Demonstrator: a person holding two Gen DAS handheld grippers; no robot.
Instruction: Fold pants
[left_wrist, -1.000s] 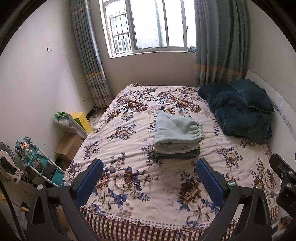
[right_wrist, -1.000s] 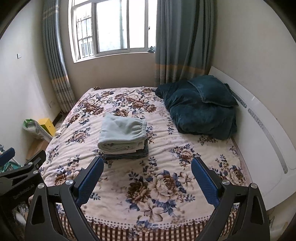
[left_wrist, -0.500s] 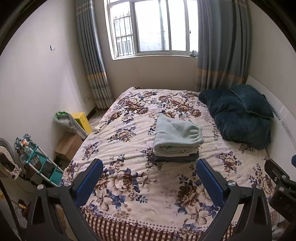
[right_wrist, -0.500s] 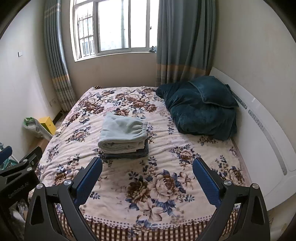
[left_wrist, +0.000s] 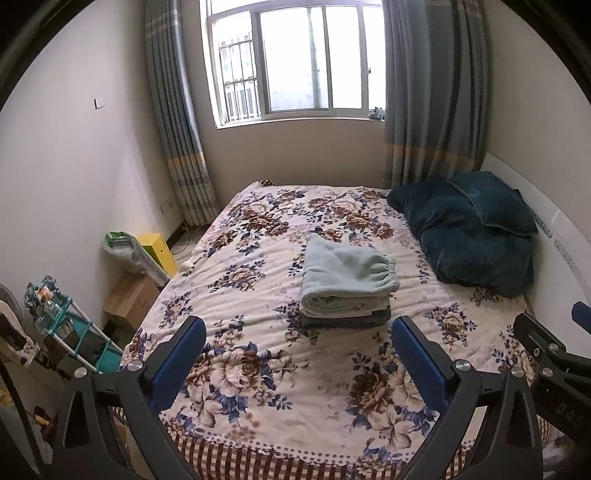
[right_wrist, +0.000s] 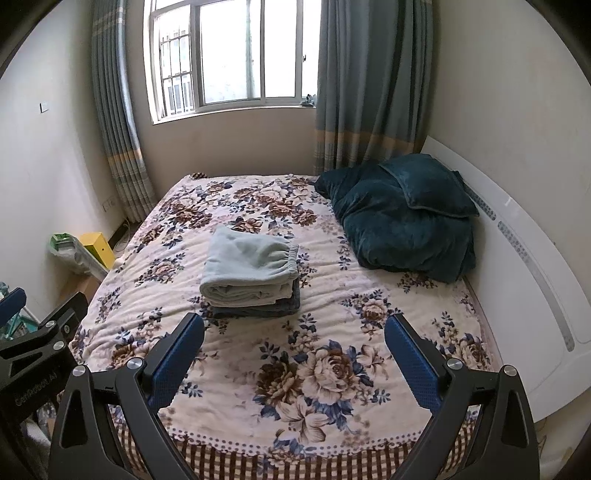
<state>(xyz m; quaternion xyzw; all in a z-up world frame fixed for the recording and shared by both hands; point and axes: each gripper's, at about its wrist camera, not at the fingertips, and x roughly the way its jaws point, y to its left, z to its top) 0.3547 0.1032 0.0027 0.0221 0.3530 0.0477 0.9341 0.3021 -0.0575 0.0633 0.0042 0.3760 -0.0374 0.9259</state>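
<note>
Pale green pants (left_wrist: 345, 278) (right_wrist: 249, 267) lie folded in a neat bundle on top of a darker grey-blue folded garment (left_wrist: 354, 320) (right_wrist: 275, 309), in the middle of a flower-patterned bed (left_wrist: 258, 369) (right_wrist: 332, 369). My left gripper (left_wrist: 298, 328) is open, held above the bed's near end, well short of the stack, with nothing between its blue pads. My right gripper (right_wrist: 294, 325) is open too and empty, just as far back from the pants. Each gripper shows at the other view's edge.
A dark teal pillow and quilt (left_wrist: 476, 236) (right_wrist: 406, 218) are piled by the white headboard (right_wrist: 535, 277) at the right. Left of the bed stand a yellow box (left_wrist: 157, 251), a cardboard box (left_wrist: 129, 299) and a teal rack (left_wrist: 70, 332). Window and curtains at the far wall.
Both grippers have drawn slightly up and back from the bed, so the view tilts toward the window. The folded stack has not moved. Both stay open.
</note>
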